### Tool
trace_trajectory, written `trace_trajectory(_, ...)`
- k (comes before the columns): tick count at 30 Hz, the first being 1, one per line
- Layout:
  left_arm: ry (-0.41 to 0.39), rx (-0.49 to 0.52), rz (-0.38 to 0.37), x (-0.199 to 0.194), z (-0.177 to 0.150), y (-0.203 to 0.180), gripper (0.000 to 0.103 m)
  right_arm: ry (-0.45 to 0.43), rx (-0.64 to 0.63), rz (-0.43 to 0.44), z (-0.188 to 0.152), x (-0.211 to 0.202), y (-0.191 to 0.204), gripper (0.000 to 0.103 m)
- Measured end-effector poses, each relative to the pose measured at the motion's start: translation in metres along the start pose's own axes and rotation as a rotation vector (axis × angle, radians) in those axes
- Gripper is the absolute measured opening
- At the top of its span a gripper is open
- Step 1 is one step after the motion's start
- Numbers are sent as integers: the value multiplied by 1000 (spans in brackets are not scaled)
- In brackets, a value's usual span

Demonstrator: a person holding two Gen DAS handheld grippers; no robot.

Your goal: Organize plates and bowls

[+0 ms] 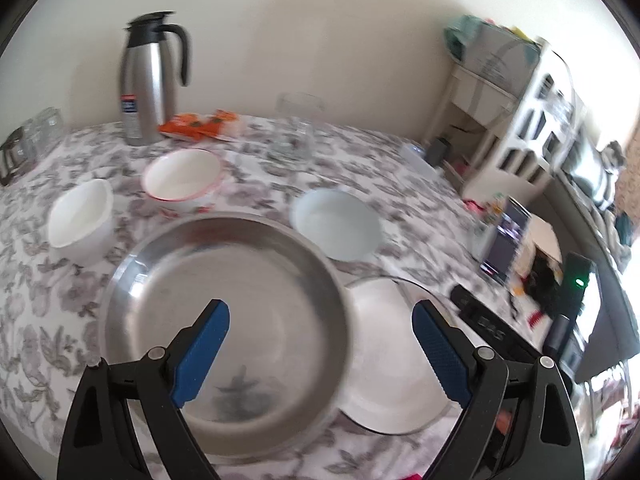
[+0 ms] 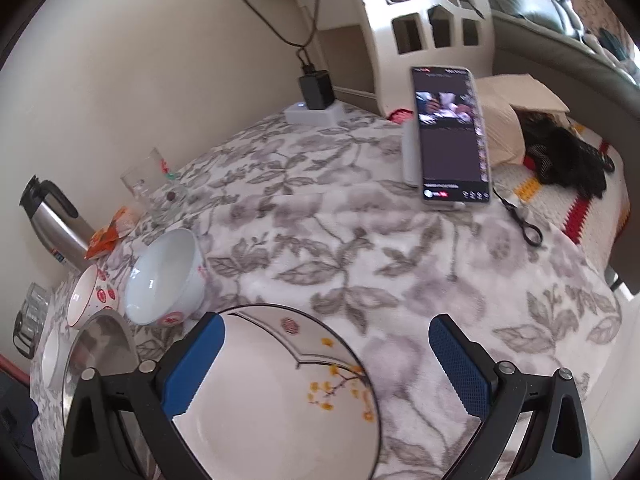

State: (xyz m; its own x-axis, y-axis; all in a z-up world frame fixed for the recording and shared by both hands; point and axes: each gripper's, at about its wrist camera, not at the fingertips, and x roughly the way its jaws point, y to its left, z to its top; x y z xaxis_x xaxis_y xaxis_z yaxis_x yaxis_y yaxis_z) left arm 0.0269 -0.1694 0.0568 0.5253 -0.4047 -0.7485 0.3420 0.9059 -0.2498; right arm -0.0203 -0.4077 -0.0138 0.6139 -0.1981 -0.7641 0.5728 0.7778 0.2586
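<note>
Nothing is stacked yet: the left gripper (image 1: pixel 320 320) hangs open over the round steel plate (image 1: pixel 224 320). The right gripper (image 2: pixel 326 336), also open and empty, hovers above the white flowered plate (image 2: pixel 280 392). Next, one must close on a rim.

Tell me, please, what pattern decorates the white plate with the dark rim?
Yellow blossoms on a dark branch, on the white plate; clearest in the right wrist view.

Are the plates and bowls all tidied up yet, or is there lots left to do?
Lots left. Nothing looks stacked yet: the steel plate, the flowered white plate and three bowls, the white bowl, red-rimmed bowl and pale blue bowl, sit separately on the tablecloth. Nothing is in hand: the left tongs and right tongs are open and empty above the plates.
</note>
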Motion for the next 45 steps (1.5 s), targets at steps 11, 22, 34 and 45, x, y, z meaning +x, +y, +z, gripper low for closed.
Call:
trace_trajectory(11,172,31,-76,19,-37,-47,93,67,70,7,-14,6,-24,103)
trace_trajectory(22,254,-80,-109,28,-48,-36,93,100,79,40,-20,3,-34,103)
trace_trajectory(34,425,-230,-114,58,-77,-25,93,161,50,59,-25,13,-27,101)
trace_trajectory(45,435,-307,-64,74,-83,-4,81,217,64,93,-30,24,-27,66)
